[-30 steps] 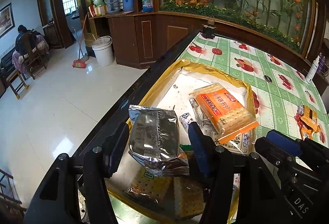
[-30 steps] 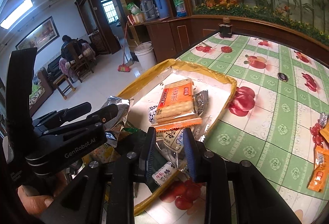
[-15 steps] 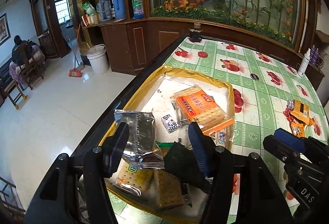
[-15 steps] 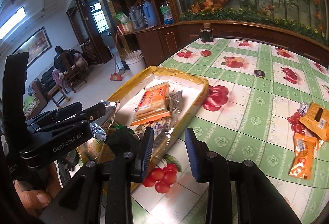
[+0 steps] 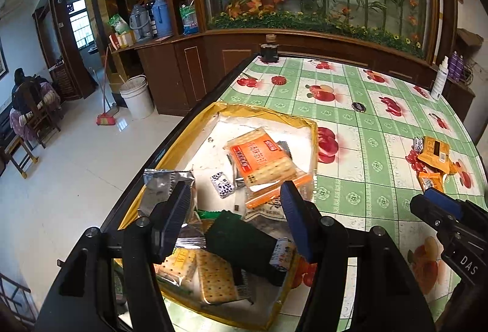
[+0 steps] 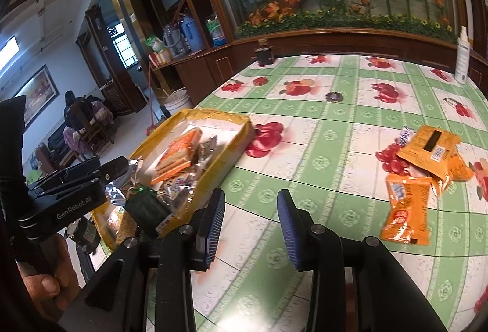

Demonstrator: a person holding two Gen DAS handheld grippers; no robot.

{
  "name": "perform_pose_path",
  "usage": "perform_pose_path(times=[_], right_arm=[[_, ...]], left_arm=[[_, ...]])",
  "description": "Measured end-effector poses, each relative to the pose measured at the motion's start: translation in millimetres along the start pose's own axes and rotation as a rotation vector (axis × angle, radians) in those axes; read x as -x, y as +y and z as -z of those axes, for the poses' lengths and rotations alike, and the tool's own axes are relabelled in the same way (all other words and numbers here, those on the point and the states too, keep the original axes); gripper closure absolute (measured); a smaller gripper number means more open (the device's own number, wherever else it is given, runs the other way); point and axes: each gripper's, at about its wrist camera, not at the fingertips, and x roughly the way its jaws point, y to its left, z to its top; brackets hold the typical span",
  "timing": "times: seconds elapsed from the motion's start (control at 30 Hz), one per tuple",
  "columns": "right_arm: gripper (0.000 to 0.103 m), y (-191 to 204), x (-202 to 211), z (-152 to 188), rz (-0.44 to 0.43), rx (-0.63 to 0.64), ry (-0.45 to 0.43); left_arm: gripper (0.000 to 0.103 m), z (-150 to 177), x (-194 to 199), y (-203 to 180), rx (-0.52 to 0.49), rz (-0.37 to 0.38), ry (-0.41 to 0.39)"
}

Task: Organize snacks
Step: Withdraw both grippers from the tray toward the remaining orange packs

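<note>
A yellow tray (image 5: 312, 130) at the table's left edge holds an orange cracker pack (image 5: 262, 158), a silver packet (image 5: 164, 188), a dark green packet (image 5: 244, 243) and biscuit packs. My left gripper (image 5: 235, 210) hovers open above the tray's near end, touching none of them. My right gripper (image 6: 251, 219) is over bare green tablecloth to the right of the tray (image 6: 231, 149). Its jaws are opening with nothing between them. Orange snack packets (image 6: 427, 146) and another (image 6: 402, 210) lie loose on the cloth to the right.
A dark bottle (image 5: 268, 53) stands at the far table edge, a white spray bottle (image 6: 462, 57) at the far right, and a small round cap (image 6: 334, 96) mid-table. Left of the tray the table drops to the floor, where a bucket (image 5: 137, 97) and a broom stand.
Both grippers have drawn back and swung right. The right one has left the tray for open cloth and its jaws have widened. The silver packet no longer sits between the left fingers.
</note>
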Motion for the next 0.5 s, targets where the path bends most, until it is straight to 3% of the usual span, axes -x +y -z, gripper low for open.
perform_pose_path(times=[0.13,0.5], right_arm=[[0.061,-20,7,5,0.026,-0.030,-0.005],[0.051,-87,32,24,0.135,-0.118,-0.016]], left_arm=[[0.034,0,1,-13,-0.020,0.005,-0.001],[0.029,1,-2,-52,-0.073,0.051,0.020]])
